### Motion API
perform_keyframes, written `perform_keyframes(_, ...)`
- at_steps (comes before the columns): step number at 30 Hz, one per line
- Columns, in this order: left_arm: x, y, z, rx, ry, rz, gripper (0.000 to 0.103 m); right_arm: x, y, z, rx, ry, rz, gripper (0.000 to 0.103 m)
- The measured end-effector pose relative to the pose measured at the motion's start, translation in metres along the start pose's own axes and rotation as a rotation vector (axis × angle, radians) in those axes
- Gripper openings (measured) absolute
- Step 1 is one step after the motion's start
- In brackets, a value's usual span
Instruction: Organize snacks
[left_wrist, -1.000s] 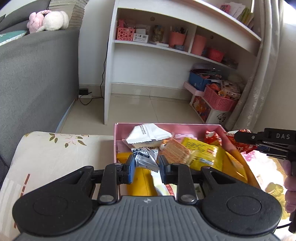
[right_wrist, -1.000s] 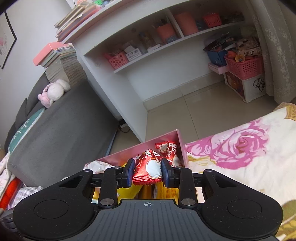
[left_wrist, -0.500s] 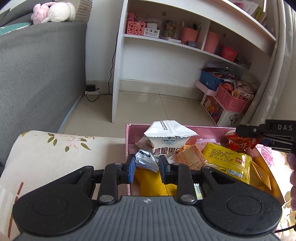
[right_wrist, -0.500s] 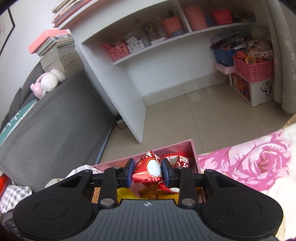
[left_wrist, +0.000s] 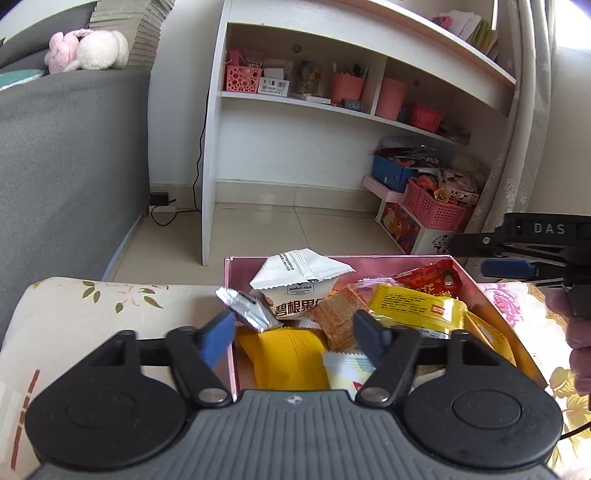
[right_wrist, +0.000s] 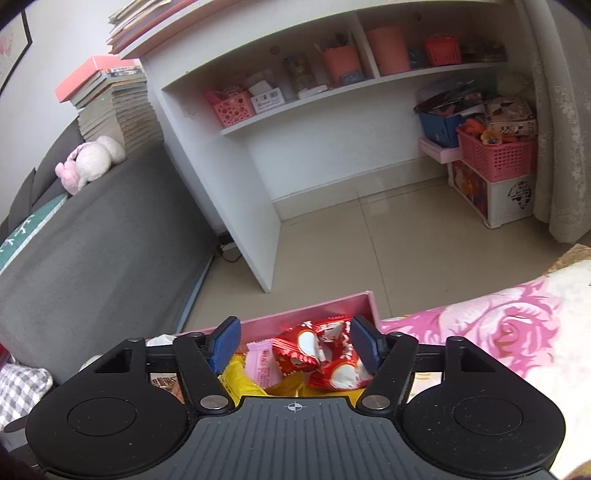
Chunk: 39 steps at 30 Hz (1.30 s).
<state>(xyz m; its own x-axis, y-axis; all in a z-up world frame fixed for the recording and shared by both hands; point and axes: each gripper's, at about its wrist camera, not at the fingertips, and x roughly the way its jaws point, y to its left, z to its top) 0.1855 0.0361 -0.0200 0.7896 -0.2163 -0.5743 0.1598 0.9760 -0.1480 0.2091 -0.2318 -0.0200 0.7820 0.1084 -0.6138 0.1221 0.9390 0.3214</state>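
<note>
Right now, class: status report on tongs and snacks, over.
Left tongs and right tongs just opened, empty. Snacks in pink box. Nothing in the way.

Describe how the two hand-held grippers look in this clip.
Both match: the left hand-held gripper and right hand-held gripper have ribbed grey bodies, black round-hubbed linkages with silver pivots and blue finger pads. The right one's side reads "DAS" in white.

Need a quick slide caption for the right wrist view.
Right gripper, jaws just opened, above red snack packets lying in the pink box.
</note>
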Motion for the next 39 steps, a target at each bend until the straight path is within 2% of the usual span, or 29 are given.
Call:
perform_keyframes(4,-0.013,-0.007,-0.006,0.003,0.011,0.004,0.080,-0.027,-0.005,-0.008,-0.019,-0.009,-0.022,0.082)
perform_keyframes(7,-0.026,-0.012,-0.013,0.002,0.014,0.008,0.088,-0.047,-0.007,-0.018,-0.032,-0.004,-0.045,0.084)
perform_keyframes(11,-0.044,-0.017,-0.020,-0.008,0.037,0.026,0.093,-0.073,-0.006,-0.036,-0.026,0.010,-0.065,0.088)
perform_keyframes(18,-0.088,-0.029,-0.041,0.006,0.105,0.125,0.102,-0.124,0.007,-0.075,-0.081,0.049,-0.149,0.092)
perform_keyframes(23,-0.120,-0.040,-0.050,0.025,0.140,0.203,0.103,-0.162,0.028,-0.098,-0.142,0.050,-0.184,0.097)
perform_keyframes(26,-0.137,-0.043,-0.054,0.004,0.168,0.235,0.103,-0.179,0.034,-0.112,-0.104,0.070,-0.199,0.101)
perform_keyframes(33,-0.158,-0.058,-0.068,0.024,0.210,0.246,0.103,-0.195,0.044,-0.145,-0.193,0.105,-0.264,0.101)
perform_keyframes(39,-0.167,-0.067,-0.074,0.026,0.182,0.263,0.103,-0.204,0.042,-0.151,-0.207,0.109,-0.275,0.101)
